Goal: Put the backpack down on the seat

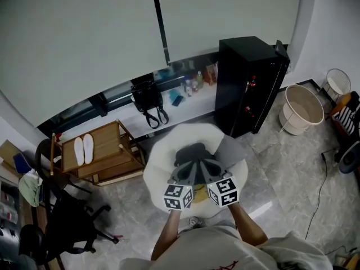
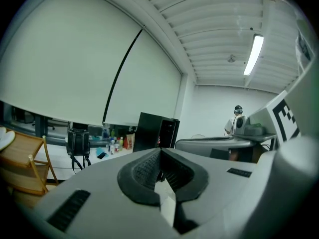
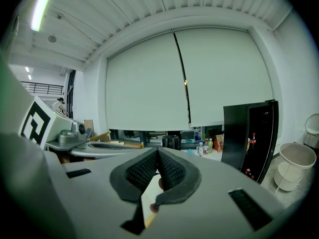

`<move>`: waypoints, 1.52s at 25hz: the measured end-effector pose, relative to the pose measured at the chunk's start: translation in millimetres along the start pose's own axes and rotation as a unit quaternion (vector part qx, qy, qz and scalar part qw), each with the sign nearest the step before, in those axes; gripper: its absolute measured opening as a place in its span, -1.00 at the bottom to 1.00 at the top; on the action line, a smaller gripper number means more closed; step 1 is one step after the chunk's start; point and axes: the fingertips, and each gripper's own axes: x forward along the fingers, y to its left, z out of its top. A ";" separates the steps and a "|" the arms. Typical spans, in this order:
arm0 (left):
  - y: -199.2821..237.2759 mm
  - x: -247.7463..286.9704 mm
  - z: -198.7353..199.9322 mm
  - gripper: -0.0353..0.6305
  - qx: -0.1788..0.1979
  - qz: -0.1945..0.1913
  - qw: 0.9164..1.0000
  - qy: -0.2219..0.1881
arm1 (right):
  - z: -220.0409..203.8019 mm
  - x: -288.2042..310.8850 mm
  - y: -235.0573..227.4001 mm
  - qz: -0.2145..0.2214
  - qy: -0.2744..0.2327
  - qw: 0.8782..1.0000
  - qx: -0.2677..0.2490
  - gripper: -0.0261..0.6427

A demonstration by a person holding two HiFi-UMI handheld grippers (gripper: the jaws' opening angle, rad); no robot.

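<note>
— On the white ledge (image 1: 121, 117) under the wide window blind, is that the bag?
— Yes. The black backpack (image 1: 147, 96) stands upright there, with its straps hanging over the front edge. It also shows small and far off in the left gripper view (image 2: 78, 142) and in the right gripper view (image 3: 171, 142).
— And where is the seat?
— The round white cushioned seat (image 1: 160, 156) stands on the grey stone-patterned floor (image 1: 281, 162), right below both tools and well apart from the backpack.
— How do the tools stand?
— The left gripper (image 1: 187, 162) has its dark ribbed pads (image 2: 144, 171) pressed together, with nothing caught between them. The right gripper (image 1: 207, 163) is the same, jaws fully together and empty. Both are held side by side above the seat and point towards the ledge, their tips leaning in towards each other.
— What else is nearby?
— A tall black cabinet (image 1: 250, 83) stands just right of the seat, and a few small bottles (image 1: 194, 83) sit on the ledge beside it. To the left of the seat is a slatted wooden rack (image 1: 107, 156) with a pair of white soles (image 1: 83, 149) lying on top. A cream round basket (image 1: 301, 108) stands further right. A black office chair (image 1: 67, 218) is at the lower left.
</note>
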 end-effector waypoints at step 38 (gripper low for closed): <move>-296.4 -118.5 -102.4 -0.80 -0.035 0.053 0.998 0.001 | -85.2 -316.4 16.4 0.058 0.009 0.998 0.017 -0.84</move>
